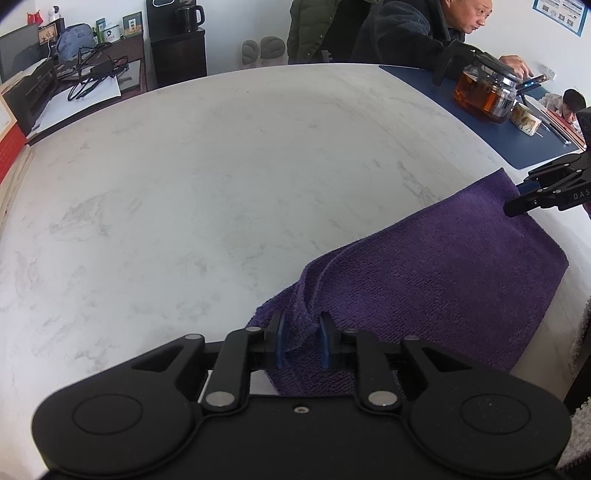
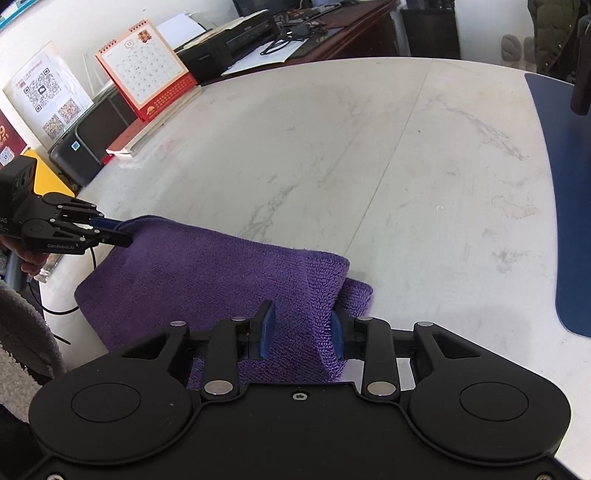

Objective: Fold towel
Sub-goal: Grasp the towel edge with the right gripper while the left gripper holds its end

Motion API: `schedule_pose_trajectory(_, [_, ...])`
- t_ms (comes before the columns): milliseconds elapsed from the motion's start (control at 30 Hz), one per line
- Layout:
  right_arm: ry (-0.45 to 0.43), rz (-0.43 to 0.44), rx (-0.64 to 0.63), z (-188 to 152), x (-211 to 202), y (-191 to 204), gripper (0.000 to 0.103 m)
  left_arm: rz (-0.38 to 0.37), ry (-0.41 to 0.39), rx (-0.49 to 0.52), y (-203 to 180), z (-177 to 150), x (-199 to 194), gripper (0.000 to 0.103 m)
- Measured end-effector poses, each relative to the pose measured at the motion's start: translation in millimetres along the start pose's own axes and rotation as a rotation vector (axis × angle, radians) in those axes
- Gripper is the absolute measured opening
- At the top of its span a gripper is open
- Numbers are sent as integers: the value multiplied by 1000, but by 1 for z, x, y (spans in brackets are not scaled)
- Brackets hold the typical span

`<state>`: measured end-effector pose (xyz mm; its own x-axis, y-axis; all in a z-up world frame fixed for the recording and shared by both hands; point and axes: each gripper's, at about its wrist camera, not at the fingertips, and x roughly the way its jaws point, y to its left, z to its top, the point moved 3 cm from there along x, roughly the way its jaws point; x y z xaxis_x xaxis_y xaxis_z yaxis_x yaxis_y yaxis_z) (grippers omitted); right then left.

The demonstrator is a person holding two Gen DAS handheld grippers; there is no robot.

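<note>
A purple towel (image 1: 443, 266) (image 2: 207, 273) lies folded over on the white marble table (image 1: 221, 166) (image 2: 406, 166), near its front edge. My left gripper (image 1: 301, 339) (image 2: 123, 232) sits at one end of the towel, its blue pads a little apart with a raised ridge of cloth between them. My right gripper (image 2: 303, 332) (image 1: 515, 197) is at the other end. Its pads stand wider apart, and a hump of towel rises between them, leaning on the right pad. Neither pair of pads squeezes the cloth.
A dark blue mat (image 1: 498, 129) (image 2: 569, 221) covers the table's far right side and carries a glass teapot (image 1: 484, 92). A person (image 1: 402, 33) sits behind it. A desk calendar (image 2: 144, 70) and a black printer (image 2: 92, 140) stand off the table's left edge.
</note>
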<state>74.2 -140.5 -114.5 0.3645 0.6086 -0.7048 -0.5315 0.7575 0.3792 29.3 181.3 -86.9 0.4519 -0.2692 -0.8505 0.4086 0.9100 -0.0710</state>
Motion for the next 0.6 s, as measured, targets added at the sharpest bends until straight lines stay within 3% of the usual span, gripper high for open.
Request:
schedule_pose_trajectory(500, [-1,-13,-9,5,6,6,29,6,0,19,1,8,10,20])
schedule_pose_trajectory(600, [-9,-13,1,6,5,5,27,6,-6,7,3,9,10,16])
